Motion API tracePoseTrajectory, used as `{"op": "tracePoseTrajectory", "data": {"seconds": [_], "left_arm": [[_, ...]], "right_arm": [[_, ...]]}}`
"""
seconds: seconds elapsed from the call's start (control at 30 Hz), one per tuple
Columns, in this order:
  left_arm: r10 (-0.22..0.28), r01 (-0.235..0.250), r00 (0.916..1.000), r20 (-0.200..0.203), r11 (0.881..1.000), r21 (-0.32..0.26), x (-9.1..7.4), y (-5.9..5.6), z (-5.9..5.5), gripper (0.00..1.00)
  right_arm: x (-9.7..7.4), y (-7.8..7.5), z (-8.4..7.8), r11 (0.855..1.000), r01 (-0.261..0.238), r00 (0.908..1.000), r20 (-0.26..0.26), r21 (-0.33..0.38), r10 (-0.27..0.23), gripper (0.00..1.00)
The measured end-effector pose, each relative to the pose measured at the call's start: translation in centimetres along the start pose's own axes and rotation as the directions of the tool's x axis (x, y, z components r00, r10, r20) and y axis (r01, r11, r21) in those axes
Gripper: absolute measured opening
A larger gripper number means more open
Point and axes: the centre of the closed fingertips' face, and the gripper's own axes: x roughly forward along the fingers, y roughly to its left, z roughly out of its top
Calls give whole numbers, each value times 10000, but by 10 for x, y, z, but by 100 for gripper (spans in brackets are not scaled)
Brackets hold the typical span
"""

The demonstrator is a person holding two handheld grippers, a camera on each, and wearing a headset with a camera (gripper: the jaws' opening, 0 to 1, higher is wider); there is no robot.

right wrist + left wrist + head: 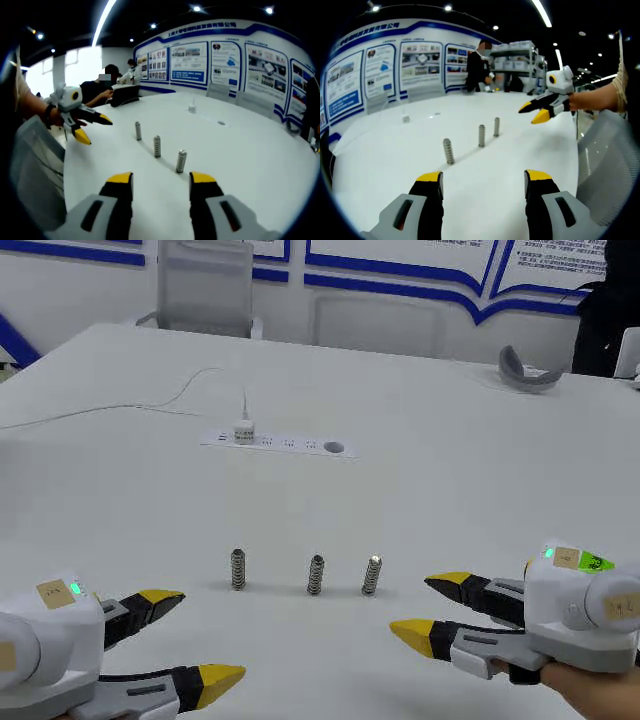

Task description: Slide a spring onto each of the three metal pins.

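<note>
Three upright metal pins stand in a row on the white table, each with a spring coiled around it: the left pin [238, 568], the middle pin [316, 575] and the right pin [372, 575]. My left gripper [190, 635] is open near the front left edge, a short way from the left pin [448, 150]. My right gripper [432, 605] is open just right of the right pin [181, 161]. Nothing sits between either pair of yellow-tipped jaws. The left gripper view also catches the right gripper [534, 111] beyond the pins.
A white power strip [278, 441] with a plugged charger and a cable lies mid-table. A grey curved object [527, 370] rests at the far right. A chair [205, 285] stands behind the table. People stand or sit near the far wall.
</note>
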Motion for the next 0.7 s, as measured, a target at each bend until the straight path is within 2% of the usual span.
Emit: {"op": "tracePoseTrajectory", "data": {"seconds": [0.7], "left_arm": [[-65, 65, 10000, -4, 10000, 21, 1, -2, 0, 67]], "right_arm": [[-1, 0, 1, 10000, 15, 10000, 84, 57, -15, 47]]}}
